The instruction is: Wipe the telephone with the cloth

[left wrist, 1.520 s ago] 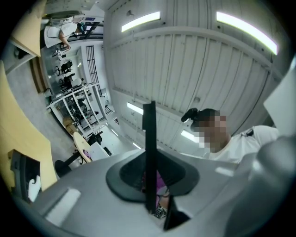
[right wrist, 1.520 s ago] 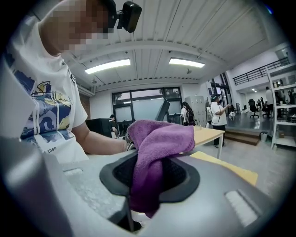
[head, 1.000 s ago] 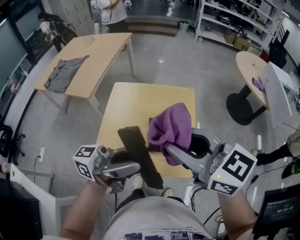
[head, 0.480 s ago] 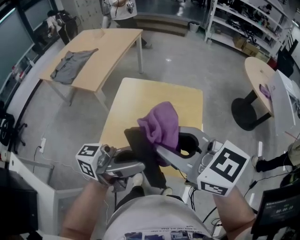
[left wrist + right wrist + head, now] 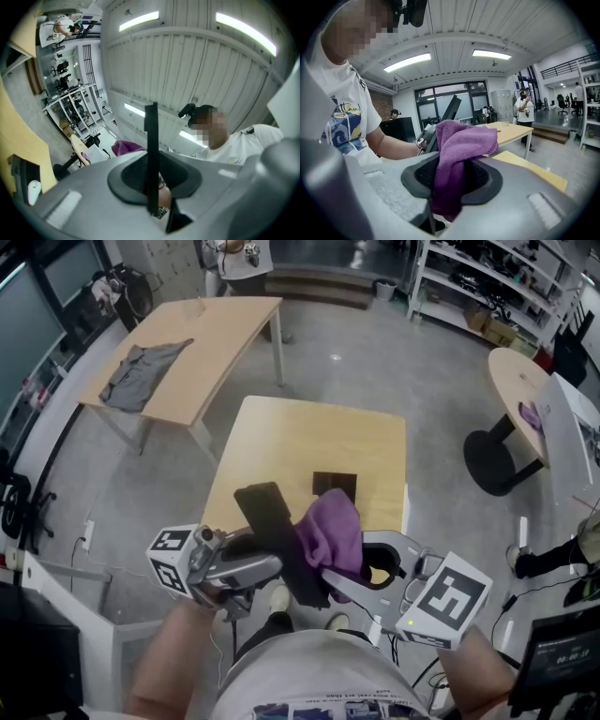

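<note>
1. Head view: the left gripper [image 5: 274, 565] is clamped on the telephone [image 5: 272, 531], a black slab held tilted over the near edge of the table [image 5: 281, 442]. The right gripper [image 5: 330, 574] pinches the purple cloth [image 5: 331, 532], which touches the slab's right face.
2. Left gripper view: the jaws are part-closed on the telephone [image 5: 151, 154], which shows edge-on.
3. Right gripper view: the jaws are shut on a bunched fold of cloth [image 5: 457, 154].
4. Step, judged: wiping. The next move calls for drawing the cloth along the slab while the left grip holds firm.
</note>
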### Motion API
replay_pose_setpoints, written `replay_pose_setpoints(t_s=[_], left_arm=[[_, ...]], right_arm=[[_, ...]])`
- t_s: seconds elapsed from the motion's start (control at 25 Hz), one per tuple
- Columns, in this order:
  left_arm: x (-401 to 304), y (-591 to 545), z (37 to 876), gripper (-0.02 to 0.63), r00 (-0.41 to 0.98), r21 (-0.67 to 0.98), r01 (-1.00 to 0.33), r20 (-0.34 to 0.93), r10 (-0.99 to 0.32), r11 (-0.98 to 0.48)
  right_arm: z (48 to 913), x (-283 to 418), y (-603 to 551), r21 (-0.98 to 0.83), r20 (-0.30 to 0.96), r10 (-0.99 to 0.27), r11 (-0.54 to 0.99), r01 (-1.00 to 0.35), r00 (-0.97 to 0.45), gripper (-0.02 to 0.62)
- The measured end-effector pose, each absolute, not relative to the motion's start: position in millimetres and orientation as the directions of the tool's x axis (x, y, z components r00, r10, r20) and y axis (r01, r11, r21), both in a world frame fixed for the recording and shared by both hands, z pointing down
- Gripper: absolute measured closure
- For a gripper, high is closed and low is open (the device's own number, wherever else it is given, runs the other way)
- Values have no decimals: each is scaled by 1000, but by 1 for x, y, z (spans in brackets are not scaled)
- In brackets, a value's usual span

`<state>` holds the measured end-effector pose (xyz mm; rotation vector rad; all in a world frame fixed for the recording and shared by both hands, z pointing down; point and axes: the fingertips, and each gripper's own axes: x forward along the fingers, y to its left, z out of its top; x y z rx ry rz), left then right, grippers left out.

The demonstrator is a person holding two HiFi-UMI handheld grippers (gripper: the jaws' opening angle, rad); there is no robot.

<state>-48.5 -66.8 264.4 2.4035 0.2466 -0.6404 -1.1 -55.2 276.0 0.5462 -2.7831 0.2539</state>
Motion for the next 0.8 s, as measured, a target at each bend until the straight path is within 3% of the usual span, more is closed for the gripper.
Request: replay_pose_setpoints(t_s=[0.48, 0.8], left_arm=[[-40, -68, 264, 523, 860, 525, 361, -507, 58, -771], [-24, -47, 266, 523, 858, 514, 420, -494, 142, -748]], right_arm=[[318, 33, -49, -183, 387, -359, 873, -452, -849, 482], [270, 31, -98, -195, 250, -424, 859, -474, -871, 482]])
